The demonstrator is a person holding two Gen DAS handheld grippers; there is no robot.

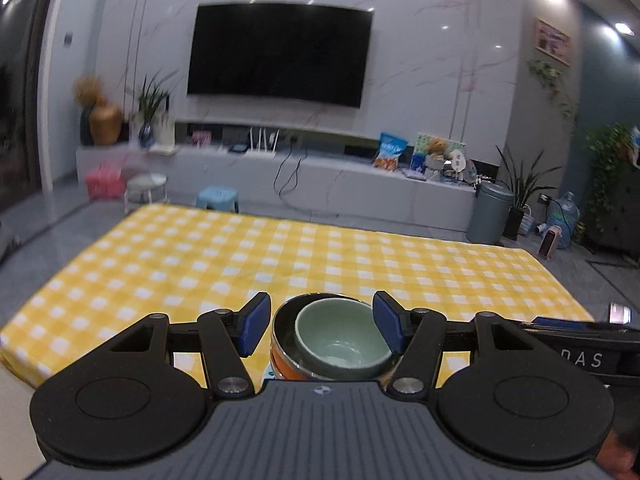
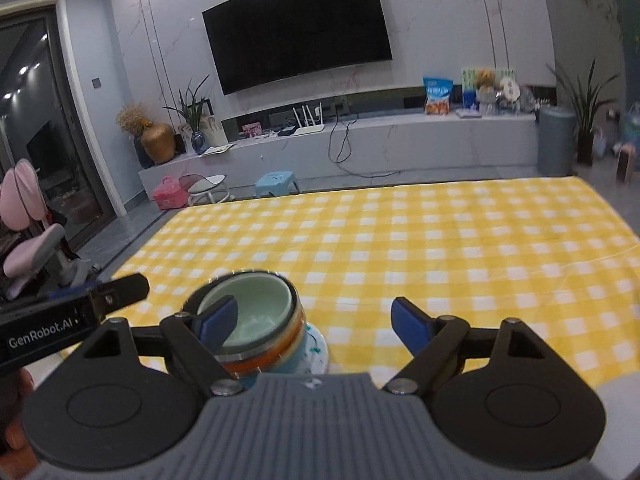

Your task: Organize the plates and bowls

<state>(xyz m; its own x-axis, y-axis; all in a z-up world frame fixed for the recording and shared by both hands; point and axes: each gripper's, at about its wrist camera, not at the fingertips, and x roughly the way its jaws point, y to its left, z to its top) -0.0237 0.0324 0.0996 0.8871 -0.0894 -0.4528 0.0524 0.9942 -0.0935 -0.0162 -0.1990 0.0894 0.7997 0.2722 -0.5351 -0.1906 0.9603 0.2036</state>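
With every dish nested into one stack, both grippers hover over it with jaws spread, pinching nothing.

Between the left gripper's (image 1: 320,326) jaws sits the pale green ceramic bowl (image 1: 340,340), mouth up, axis vertical, inside a steel-rimmed orange bowl (image 2: 262,360) on a white plate (image 2: 318,350); nesting likely saves space. The stack lies by the right gripper's (image 2: 314,322) left jaw, on the yellow checked tablecloth (image 2: 420,248).
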